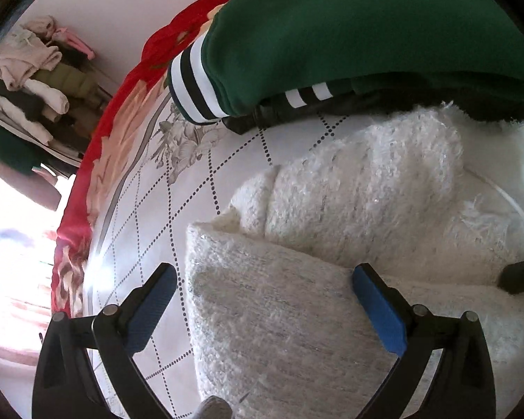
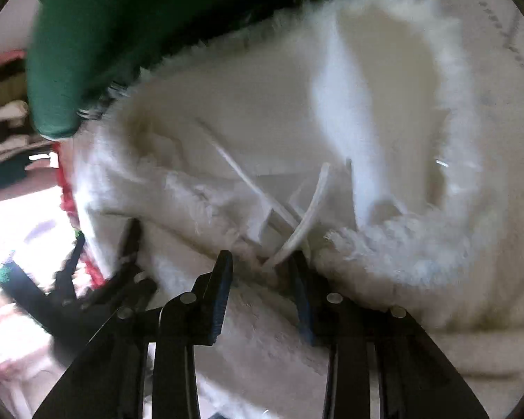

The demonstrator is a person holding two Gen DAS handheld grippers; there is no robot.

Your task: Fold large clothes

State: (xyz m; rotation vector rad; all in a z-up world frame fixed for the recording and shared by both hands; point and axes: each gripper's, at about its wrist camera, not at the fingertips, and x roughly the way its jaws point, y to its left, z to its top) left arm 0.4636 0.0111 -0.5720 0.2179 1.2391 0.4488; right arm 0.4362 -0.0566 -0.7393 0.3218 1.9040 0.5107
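Note:
A white fluffy garment (image 1: 349, 192) lies folded on the bed, its nearest folded edge under my left gripper (image 1: 264, 270). That gripper is open wide, blue pads apart, touching nothing. In the right wrist view the same white garment (image 2: 227, 122) fills the frame, blurred, with white drawstrings (image 2: 307, 216) across it. My right gripper (image 2: 260, 262) stands partly open over the fleece, and one drawstring ends close to its right finger (image 2: 302, 296). No pad presses on cloth. The right gripper's tip (image 1: 520, 276) shows at the left wrist view's right edge.
A green sweatshirt (image 1: 349, 28) with black-and-white striped cuffs (image 1: 192, 83) lies behind the white garment. The bedsheet (image 1: 150, 244) is white with a dotted lattice, and a red flowered cover (image 1: 122, 104) edges it. A heap of clothes (image 1: 35, 87) stands far left.

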